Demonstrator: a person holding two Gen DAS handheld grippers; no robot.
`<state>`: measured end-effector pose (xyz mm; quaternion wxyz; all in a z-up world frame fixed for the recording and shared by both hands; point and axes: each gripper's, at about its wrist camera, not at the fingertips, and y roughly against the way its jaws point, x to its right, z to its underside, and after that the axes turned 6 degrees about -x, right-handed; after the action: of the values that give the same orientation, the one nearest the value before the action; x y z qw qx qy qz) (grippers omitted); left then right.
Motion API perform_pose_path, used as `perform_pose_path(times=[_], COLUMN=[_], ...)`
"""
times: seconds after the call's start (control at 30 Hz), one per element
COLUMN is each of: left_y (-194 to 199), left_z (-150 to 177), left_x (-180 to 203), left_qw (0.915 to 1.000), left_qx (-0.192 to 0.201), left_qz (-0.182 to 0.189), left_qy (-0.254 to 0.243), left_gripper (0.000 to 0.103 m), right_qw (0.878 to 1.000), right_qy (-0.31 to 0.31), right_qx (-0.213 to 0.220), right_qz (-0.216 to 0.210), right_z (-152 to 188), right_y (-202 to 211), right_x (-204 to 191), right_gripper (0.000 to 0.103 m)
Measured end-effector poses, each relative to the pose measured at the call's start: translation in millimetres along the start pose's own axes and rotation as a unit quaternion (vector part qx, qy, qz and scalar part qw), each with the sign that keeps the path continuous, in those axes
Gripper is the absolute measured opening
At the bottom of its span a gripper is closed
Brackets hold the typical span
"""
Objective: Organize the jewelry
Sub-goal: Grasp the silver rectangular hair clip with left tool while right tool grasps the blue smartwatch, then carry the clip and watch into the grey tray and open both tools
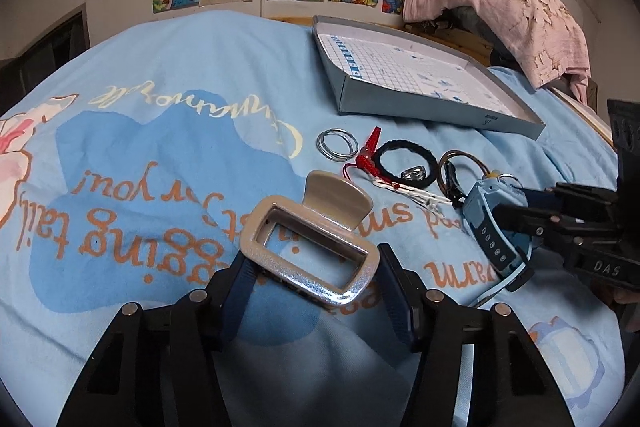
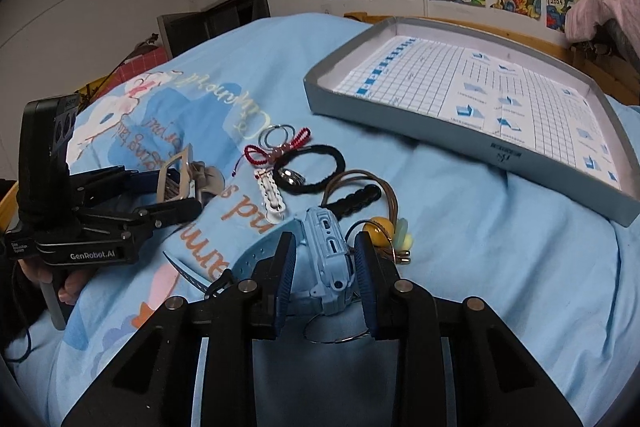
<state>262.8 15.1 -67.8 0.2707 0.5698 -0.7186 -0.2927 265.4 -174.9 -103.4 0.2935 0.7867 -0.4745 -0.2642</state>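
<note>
A silvery beige hair claw clip (image 1: 308, 247) lies on the blue bedspread between the fingers of my left gripper (image 1: 312, 255), whose pads press its two ends. In the right wrist view the same clip (image 2: 176, 175) sits in that gripper (image 2: 180, 191). My right gripper (image 2: 324, 243) is shut on the body of a light blue watch (image 2: 324, 259), its strap trailing left over the cover. The left wrist view shows the watch (image 1: 496, 223) at the right with the right gripper (image 1: 516, 207) on it. A shallow grey box lid (image 2: 440, 139) with a grid-printed floor lies beyond.
Between the grippers and the box lie silver rings (image 1: 337, 143), a red cord bracelet (image 1: 370, 151), a black hair tie (image 1: 408, 159), a white clip (image 1: 416, 197), and brown cords with yellow beads (image 2: 380, 227). A pink blanket (image 1: 520, 15) hangs over the wooden bed end.
</note>
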Motion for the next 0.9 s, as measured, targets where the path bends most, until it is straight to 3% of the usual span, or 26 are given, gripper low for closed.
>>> perform_pose_path(times=[0.13, 0.27, 0.43, 0.57, 0.77, 0.9], left_y=[6.3, 16.5, 35.4, 48.3, 57.5, 43.1], left_z=[1.6, -4.7, -13.1, -22.3, -61.5, -90.2], left_x=[6.2, 13.5, 29.5, 34.7, 51.5, 65.7], left_qw=[0.9998, 0.9992, 0.9976, 0.9971, 0.9953, 0.9947], left_qx=[0.013, 0.029, 0.059, 0.068, 0.08, 0.087], left_qz=[-0.001, 0.02, 0.025, 0.034, 0.041, 0.028], left_qy=[-0.011, -0.02, -0.027, 0.0, 0.035, 0.047], left_gripper=[0.057, 0.057, 0.057, 0.057, 0.057, 0.057], right_qw=[1.0, 1.0, 0.999, 0.996, 0.988, 0.976], right_qy=[0.001, 0.003, -0.001, -0.024, -0.075, -0.133], right_qx=[-0.001, 0.007, 0.047, 0.087, 0.133, 0.174], right_qz=[0.005, 0.008, -0.001, -0.009, -0.006, -0.008], right_z=[4.6, 6.8, 9.0, 9.8, 6.5, -6.7], right_y=[-1.8, -1.0, 18.2, 39.2, 66.5, 82.0], right_x=[-1.9, -1.6, -0.7, 7.0, 29.7, 62.2], right_gripper=[0.026, 0.021, 0.017, 0.017, 0.016, 0.016])
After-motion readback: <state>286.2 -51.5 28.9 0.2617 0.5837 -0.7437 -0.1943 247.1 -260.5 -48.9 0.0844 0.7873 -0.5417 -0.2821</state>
